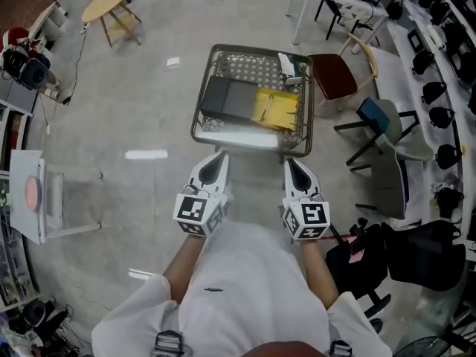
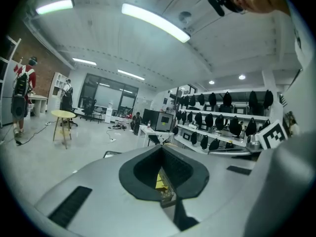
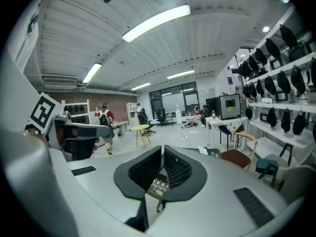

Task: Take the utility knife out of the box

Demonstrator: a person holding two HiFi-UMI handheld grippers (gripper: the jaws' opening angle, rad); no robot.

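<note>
A wire mesh basket stands on the floor ahead of me. Inside lie a black box and, to its right, a flat yellow pack; I cannot make out a utility knife itself. My left gripper and right gripper hang side by side just short of the basket's near rim, both pointing at it, both shut and empty. In the left gripper view a strip of the yellow pack shows past the left gripper. Basket mesh shows past the right gripper.
A brown-seated chair and a blue chair stand right of the basket. Black bags lie at my right. A white stand is at the left, a round wooden table far back left.
</note>
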